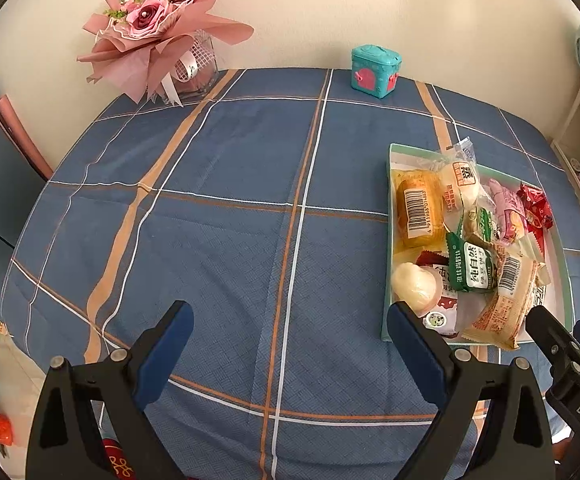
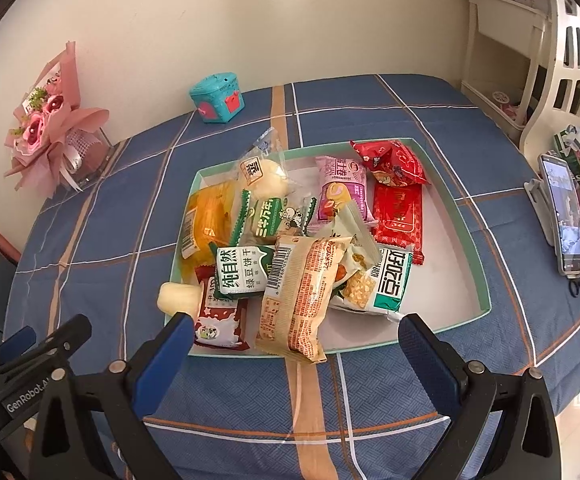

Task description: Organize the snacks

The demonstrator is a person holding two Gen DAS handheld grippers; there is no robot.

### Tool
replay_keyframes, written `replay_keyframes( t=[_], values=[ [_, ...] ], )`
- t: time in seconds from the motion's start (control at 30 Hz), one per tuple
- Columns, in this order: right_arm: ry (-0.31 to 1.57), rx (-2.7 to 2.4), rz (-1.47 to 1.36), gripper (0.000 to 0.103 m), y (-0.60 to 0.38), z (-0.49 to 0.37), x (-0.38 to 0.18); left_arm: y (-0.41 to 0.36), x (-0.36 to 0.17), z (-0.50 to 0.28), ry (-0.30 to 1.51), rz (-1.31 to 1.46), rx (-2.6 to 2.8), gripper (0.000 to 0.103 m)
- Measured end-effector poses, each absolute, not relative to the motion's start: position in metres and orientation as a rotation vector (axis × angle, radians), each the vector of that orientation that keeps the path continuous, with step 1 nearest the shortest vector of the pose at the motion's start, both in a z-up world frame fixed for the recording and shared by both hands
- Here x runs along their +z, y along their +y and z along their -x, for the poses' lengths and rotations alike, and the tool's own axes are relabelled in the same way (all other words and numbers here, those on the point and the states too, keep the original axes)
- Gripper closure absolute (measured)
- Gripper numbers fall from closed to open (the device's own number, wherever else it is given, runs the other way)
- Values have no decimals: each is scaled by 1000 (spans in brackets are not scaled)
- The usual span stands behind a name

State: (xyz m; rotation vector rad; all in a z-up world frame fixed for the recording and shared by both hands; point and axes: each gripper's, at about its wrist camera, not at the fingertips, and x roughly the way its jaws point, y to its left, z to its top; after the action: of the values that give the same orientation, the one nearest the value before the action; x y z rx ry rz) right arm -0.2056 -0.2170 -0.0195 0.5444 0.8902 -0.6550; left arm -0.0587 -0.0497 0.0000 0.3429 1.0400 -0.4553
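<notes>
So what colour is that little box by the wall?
The little box is teal with pink patches, clearest in the left wrist view.

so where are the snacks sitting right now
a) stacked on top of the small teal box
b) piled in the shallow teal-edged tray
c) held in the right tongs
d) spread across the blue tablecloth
b: the snack packets lie heaped inside the tray, and both tongs are open and hold nothing.
</notes>
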Motion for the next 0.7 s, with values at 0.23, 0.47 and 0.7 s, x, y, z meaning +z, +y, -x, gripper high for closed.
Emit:
replay_keyframes(
  t=[0.23, 0.47, 0.7],
  values=[
    [903, -654, -537, 0, -217, 204, -21, -49, -1, 57, 1048, -341, -446, 6],
    [909, -654, -532, 0, -217, 203, -22, -49, 0, 58, 1053, -332, -448, 6],
    [910, -654, -531, 0, -217, 203, -22, -47, 1, 58, 1059, -320, -445, 6]
  ],
)
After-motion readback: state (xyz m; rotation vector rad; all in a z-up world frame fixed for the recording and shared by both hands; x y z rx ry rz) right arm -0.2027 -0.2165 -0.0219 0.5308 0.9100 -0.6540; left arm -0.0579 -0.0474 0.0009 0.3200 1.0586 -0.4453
